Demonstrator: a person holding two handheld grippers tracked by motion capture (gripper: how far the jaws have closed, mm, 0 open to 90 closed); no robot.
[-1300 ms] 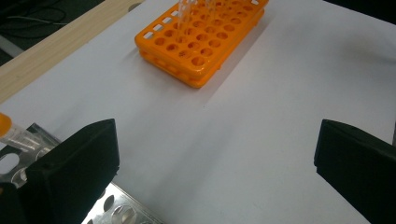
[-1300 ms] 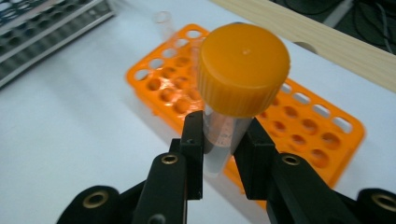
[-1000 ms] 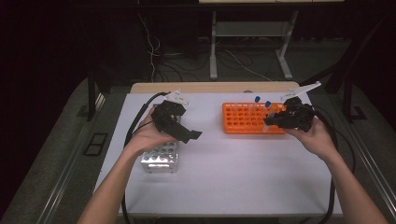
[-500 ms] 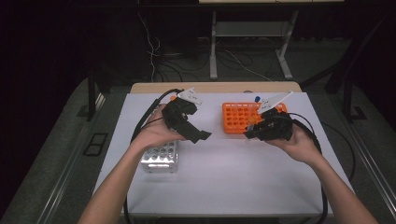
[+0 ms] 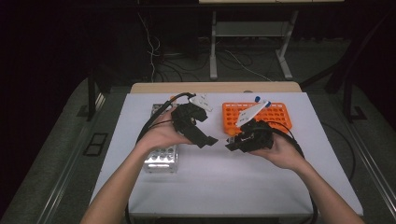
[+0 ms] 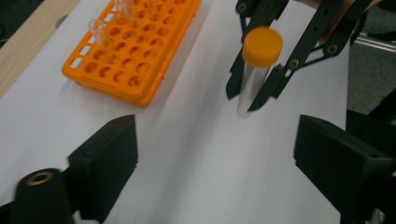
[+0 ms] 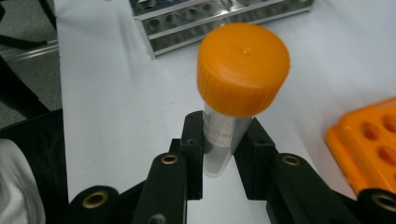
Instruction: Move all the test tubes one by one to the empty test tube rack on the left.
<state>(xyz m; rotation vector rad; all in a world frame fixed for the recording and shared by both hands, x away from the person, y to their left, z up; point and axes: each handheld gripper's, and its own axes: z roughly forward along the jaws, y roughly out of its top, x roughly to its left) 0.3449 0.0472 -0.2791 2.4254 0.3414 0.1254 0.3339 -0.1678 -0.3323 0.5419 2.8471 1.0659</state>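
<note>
A clear tube with an orange cap (image 7: 240,84) stands upright between my right gripper's (image 7: 226,154) jaws, which are shut on its lower part. In the high view that right gripper (image 5: 232,143) is held above the middle of the white table (image 5: 224,186), just left of the orange rack (image 5: 275,114). My left gripper (image 5: 208,140) faces it from the left, a short gap away, its jaws wide open with nothing between them. In the left gripper view, the capped tube (image 6: 254,70) hangs ahead of the open left gripper (image 6: 224,158), pinched by the right gripper (image 6: 245,100).
The orange rack (image 6: 135,42) holds a few clear tubes (image 6: 100,28) at its far side, two with blue caps (image 5: 257,99). A metal rack (image 5: 161,158) lies under my left hand, also visible as the metal rack (image 7: 219,18) behind the tube. Cables trail from both grippers.
My right gripper has moved left and nearer from over the orange rack to the table's middle, carrying the tube. The left gripper has shifted right towards it.
</note>
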